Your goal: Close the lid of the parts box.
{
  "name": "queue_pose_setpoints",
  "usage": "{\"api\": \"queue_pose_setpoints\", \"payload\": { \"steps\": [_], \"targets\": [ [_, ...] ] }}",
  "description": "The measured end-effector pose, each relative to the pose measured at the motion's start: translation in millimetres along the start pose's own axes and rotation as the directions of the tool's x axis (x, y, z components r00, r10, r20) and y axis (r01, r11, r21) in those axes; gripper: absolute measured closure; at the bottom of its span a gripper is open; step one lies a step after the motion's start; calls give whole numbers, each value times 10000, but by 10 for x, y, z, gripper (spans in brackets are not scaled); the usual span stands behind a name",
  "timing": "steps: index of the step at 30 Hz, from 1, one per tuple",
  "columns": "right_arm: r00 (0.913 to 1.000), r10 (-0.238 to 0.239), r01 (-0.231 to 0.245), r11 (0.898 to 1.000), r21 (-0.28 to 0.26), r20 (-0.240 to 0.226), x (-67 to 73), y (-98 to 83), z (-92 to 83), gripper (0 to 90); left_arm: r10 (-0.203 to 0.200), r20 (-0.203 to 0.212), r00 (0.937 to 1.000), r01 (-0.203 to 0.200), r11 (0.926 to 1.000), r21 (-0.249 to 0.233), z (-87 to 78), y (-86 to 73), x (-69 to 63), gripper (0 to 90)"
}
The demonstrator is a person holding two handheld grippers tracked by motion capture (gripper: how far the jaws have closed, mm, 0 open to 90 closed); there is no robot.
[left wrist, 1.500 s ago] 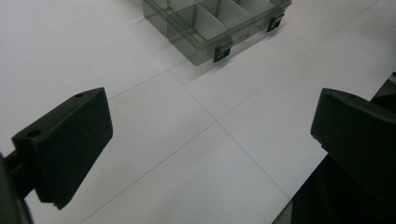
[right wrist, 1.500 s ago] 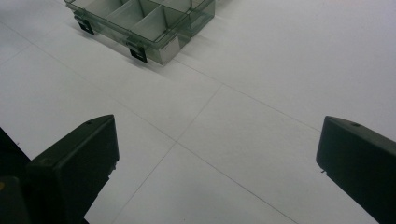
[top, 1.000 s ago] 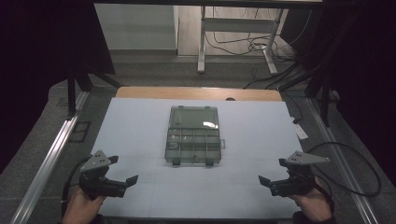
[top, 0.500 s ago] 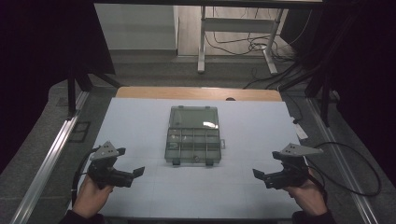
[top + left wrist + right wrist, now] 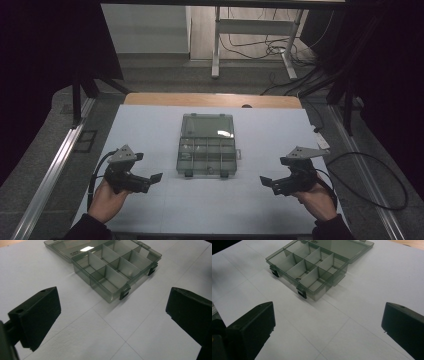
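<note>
My claws (image 5: 159, 177) (image 5: 263, 181) gape wide, holding nothing; I should approach the open organizer box (image 5: 206, 148) (mid-table) squarely toward its near latches.

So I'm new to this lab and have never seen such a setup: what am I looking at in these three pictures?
A person sits at a white table holding a hand-operated two-jaw gripper in each hand. The high view looks down from above: the left gripper shows at left, the right gripper at right. The other two pictures come from cameras riding on each gripper, so the black blocks at their edges are that gripper's own jaws. Between the grippers lies a clear compartment box, lid folded open, its compartments looking empty. Both grippers are open and hold nothing.
</note>
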State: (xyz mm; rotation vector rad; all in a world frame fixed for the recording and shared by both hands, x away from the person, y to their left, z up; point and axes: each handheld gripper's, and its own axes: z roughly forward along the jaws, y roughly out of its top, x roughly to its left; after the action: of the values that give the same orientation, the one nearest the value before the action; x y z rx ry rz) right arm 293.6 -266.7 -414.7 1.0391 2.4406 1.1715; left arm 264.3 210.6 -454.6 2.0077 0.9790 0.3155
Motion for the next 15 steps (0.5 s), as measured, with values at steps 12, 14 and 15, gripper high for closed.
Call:
{"api": "queue_pose_setpoints", "payload": {
  "steps": [12, 14, 15],
  "targets": [
    [9997, -228, 229, 9997, 120, -132, 18, 167, 227, 0, 74, 117, 9999, -76, 9998, 181, 167, 106, 60, 0],
    [9996, -245, 248, 9995, 175, -161, 19, 193, 271, 0, 90, 159, 9998, -93, 9998, 188, 193, 121, 68, 0],
    [9995, -255, 259, 9995, 204, -168, 20, 206, 291, 0, 118, 157, 9998, -122, 9997, 206, 205, 128, 74, 0]
  ]
}}
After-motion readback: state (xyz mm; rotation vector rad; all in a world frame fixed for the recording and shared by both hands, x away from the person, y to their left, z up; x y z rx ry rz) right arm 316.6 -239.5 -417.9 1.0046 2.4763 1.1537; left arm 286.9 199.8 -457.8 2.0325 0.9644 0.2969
